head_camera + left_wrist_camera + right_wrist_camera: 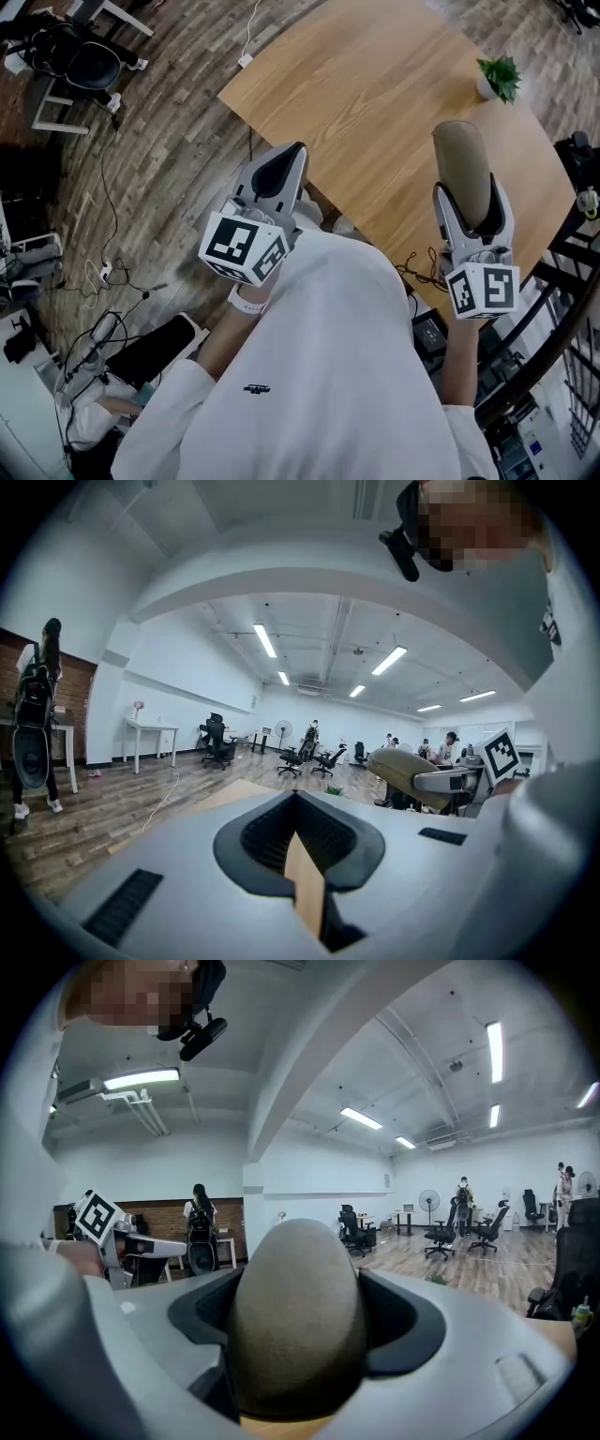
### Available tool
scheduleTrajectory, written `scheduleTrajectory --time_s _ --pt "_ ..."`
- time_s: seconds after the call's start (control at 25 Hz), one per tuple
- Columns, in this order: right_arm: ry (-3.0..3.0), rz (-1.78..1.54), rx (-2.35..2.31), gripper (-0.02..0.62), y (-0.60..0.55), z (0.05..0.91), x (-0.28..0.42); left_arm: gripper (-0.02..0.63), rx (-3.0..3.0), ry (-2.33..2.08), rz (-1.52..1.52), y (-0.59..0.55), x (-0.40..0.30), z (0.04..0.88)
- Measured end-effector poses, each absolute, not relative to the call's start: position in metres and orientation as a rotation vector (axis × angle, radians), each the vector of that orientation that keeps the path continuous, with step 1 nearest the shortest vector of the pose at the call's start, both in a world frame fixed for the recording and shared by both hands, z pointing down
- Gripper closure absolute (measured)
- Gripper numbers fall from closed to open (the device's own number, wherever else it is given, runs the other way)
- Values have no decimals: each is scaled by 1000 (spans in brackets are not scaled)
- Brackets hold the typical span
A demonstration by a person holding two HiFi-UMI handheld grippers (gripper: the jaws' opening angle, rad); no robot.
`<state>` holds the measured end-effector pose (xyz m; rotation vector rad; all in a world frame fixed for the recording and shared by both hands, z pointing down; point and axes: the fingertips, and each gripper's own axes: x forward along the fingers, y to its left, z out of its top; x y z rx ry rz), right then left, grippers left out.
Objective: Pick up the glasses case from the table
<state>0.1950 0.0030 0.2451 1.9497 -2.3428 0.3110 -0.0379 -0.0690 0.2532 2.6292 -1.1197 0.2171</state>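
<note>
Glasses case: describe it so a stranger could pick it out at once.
Find the light wooden table, then the right gripper over its near edge. The glasses case is clamped between that gripper's jaws: an olive-tan oval shell, unlike the green potted plant at the far corner.

Place: a large open-plan office that doubles as a lab workspace.
Seating: black swivel office chairs (217,738) stand about the room, one more by the wall (89,64).
Furniture: a white desk (150,731) against the wall; a light wooden surface (375,84) with a small potted plant (499,77).
Ceiling: long strip lights (264,639) in rows, with exposed pipes.
Floor: wood planks (178,122), strewn with cables (108,187) and a power strip (105,274).
Walls: white, with one brick section (80,696).
Other: a standing fan (429,1202); people (450,747) among the far desks.
</note>
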Motion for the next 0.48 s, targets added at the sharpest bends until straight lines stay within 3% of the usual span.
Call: scheduleTrajectory --time_s 0.48 --pt "-2309 389 2013 199 7 258 205 603 2636 -1080 240 -66 -28 259"
